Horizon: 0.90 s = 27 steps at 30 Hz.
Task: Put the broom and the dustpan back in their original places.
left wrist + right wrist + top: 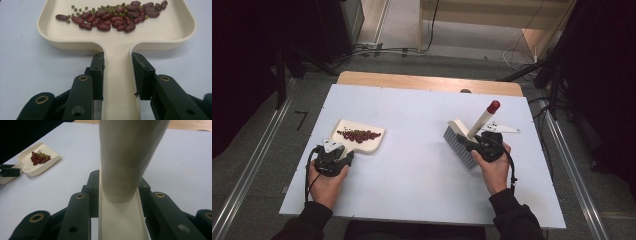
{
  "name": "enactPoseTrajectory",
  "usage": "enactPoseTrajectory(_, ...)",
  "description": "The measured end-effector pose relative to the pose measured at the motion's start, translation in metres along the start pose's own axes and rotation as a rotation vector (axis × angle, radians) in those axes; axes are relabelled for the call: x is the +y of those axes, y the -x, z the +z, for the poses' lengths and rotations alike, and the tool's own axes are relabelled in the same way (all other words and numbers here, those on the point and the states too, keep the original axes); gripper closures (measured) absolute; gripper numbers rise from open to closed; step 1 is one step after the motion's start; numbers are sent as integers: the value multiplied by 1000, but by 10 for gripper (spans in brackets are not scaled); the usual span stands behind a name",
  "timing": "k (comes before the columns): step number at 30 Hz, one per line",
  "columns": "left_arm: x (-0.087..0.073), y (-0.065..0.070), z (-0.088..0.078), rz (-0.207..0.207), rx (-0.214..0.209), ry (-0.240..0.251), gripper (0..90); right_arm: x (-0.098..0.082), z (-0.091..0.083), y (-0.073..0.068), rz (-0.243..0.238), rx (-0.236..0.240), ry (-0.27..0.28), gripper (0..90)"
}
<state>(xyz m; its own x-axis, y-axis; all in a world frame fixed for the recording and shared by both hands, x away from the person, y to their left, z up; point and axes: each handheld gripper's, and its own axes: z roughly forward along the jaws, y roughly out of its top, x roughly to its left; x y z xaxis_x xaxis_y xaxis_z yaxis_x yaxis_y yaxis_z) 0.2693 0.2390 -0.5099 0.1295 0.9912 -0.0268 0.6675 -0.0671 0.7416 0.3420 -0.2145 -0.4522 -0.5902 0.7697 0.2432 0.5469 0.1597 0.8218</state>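
Cream dustpan (120,37) lies flat on the white table (412,170), holding red and green beans (115,16); my left gripper (118,75) pinches its handle. My right gripper (119,202) clamps the brush (462,142), bristles on the table, well apart from the pan.

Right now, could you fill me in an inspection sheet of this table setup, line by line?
Surface: white table, wooden strip at far edge.
Job's things: cream dustpan holding red beans and small green ones; brush with red-tipped handle, tilted.
Clutter: nothing seen.
Grippers: left gripper shut on the dustpan's handle; right gripper shut on the brush.
Cables: black cable trailing from left gripper; loose wires on floor beyond table.
Surroundings: grey floor, metal rails, dark curtains.
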Motion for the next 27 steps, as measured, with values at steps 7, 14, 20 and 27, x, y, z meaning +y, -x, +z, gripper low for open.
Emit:
enactPoseTrajectory(7, 0, 3, 1, -29, 29, -1, 667, -4, -8, 12, 19, 67, -28, 642)
enactPoseTrajectory(14, 1, 6, 2, -63, 53, 8, 667, -12, -16, 32, 70, 143, -74, 642)
enactPoseTrajectory(20, 1, 7, 2, -75, 60, 14, 666, -17, -23, 45, 105, 176, -71, 642)
enactPoseTrajectory(27, 0, 8, 3, -82, 65, 27, 663, -20, -26, 55, 127, 203, -102, 642)
